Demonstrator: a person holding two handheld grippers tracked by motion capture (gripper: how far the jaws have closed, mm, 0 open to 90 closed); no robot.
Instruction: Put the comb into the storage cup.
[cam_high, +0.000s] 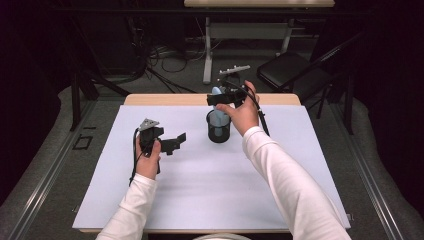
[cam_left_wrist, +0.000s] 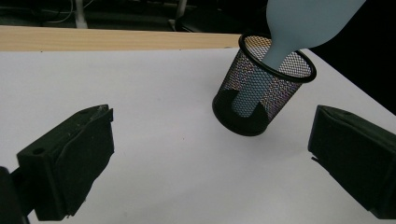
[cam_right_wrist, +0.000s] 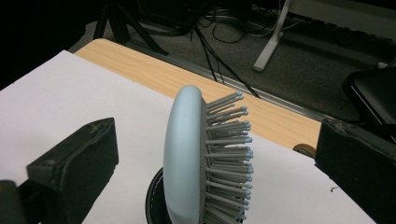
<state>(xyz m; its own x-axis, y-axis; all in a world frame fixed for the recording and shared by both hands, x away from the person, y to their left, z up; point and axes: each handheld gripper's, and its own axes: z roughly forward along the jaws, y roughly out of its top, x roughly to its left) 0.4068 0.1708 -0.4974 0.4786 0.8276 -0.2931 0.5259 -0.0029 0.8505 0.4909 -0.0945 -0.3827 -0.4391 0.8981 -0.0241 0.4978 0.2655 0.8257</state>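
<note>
The pale blue hairbrush (cam_right_wrist: 187, 158) stands handle-down in the black mesh cup (cam_left_wrist: 261, 98), which sits a little past the middle of the white worktop (cam_high: 200, 190), toward twelve o'clock in the high view. By its look the hairbrush is light, stiff moulded plastic with a smooth, rounded back that could slip under hard pads, and a face of springy pins (cam_right_wrist: 229, 140) that give way and offer no firm bite. The better hold is probably across the two narrow edges of the head, or lower on the neck just above the cup's rim; the cup itself looks light enough to tip or drag along if the brush is pulled at a slant. The right hand-held gripper (cam_high: 226, 98) hangs right above the cup with its jaws wide apart, one on each side of the brush head and touching neither side. The left hand-held gripper (cam_high: 172, 142) rests at about nine o'clock of the cup, well apart from it, jaws likewise spread and empty. Through the mesh the handle shows only dimly, and whether its end rests on the cup's floor I cannot tell. The cup's base is cut off in the right gripper view.
</note>
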